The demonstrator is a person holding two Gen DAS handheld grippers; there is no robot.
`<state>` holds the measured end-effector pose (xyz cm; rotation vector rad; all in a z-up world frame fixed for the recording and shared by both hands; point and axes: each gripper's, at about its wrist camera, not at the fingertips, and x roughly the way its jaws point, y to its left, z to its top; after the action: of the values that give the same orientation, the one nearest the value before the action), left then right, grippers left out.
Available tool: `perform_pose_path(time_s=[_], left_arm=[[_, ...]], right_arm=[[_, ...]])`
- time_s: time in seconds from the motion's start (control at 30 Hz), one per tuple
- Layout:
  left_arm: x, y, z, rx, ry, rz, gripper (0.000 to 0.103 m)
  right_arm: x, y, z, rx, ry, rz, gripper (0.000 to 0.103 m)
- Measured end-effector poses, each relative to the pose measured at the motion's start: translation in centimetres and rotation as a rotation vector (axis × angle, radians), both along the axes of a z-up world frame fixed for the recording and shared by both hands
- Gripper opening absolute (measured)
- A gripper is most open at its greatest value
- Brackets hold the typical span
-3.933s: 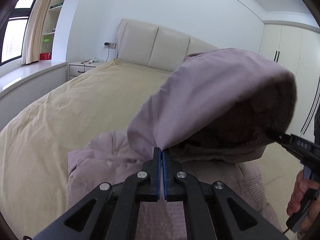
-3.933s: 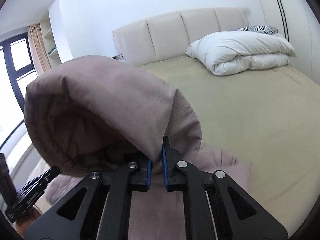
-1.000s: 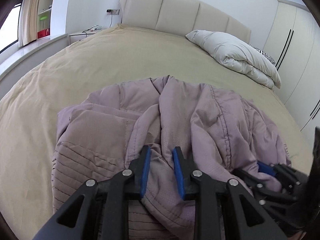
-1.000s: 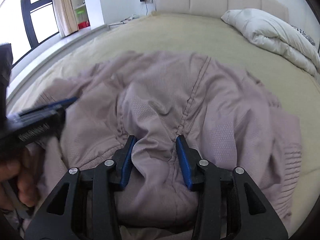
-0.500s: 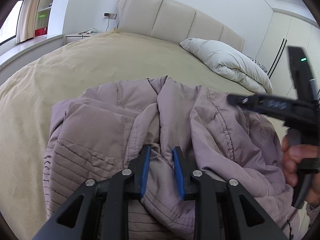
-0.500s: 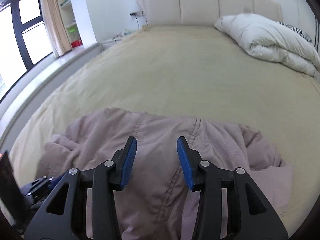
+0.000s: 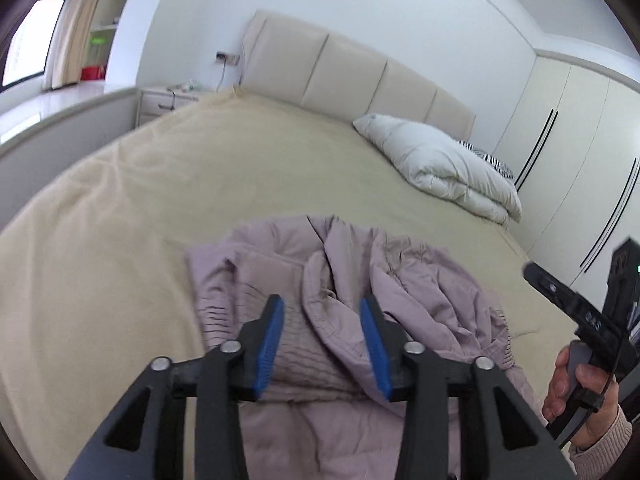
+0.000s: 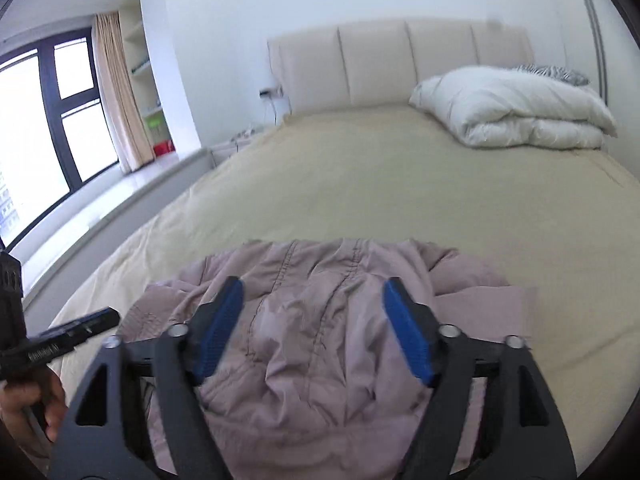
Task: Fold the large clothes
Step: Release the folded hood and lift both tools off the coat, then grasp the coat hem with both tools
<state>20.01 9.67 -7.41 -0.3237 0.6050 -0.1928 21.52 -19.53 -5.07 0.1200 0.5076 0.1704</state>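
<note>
Grippers first: our left gripper (image 7: 322, 336) hangs with fingers spread, empty, and our right gripper (image 8: 314, 330) too, fingers wide apart, gripping nothing. Just beyond both, the mauve jacket (image 7: 360, 280) lies bunched on the near end of the beige bed (image 7: 160, 184). Farther off, a white duvet (image 8: 516, 108) sits folded near the headboard (image 8: 380, 60).
</note>
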Motion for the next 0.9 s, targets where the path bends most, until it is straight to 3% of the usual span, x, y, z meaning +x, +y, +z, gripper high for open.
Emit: perform_pose_path(time_s=[0.03,0.1,0.37,0.57,0.7,0.9], left_arm=[[-2.3,1.3,1.1,0.000,-0.025,0.030,0.061],[-6.5,3.5,2.5,0.003,-0.043,0.065,0.063],[-19.9,8.7,2.9,0.074,0.043,0.123,0.063],[-26.1,7.5,0.2,0.099,0.173,-0.003,0.070],[-28.0,5.6,-3.9,0.050,0.308,-0.095,0.070],[-30.2,4.4,-8.7,-0.075,0.471,-0.152,0.070]], right_arm=[[-3.5,-0.8,0.7,0.011,-0.078,-0.024,0.093],[-9.1,-1.9,1.5,0.017,-0.164,-0.054,0.097],[-25.4,-7.6,3.8,0.080,-0.103,-0.128,0.097],[-33.6,-11.4,3.2,0.049,0.035,-0.149,0.097],[-38.5,-13.9,0.5,0.096,0.158,-0.122,0.097],[-41.5,-17.2,-5.4,0.222,0.317,-0.155,0.097]])
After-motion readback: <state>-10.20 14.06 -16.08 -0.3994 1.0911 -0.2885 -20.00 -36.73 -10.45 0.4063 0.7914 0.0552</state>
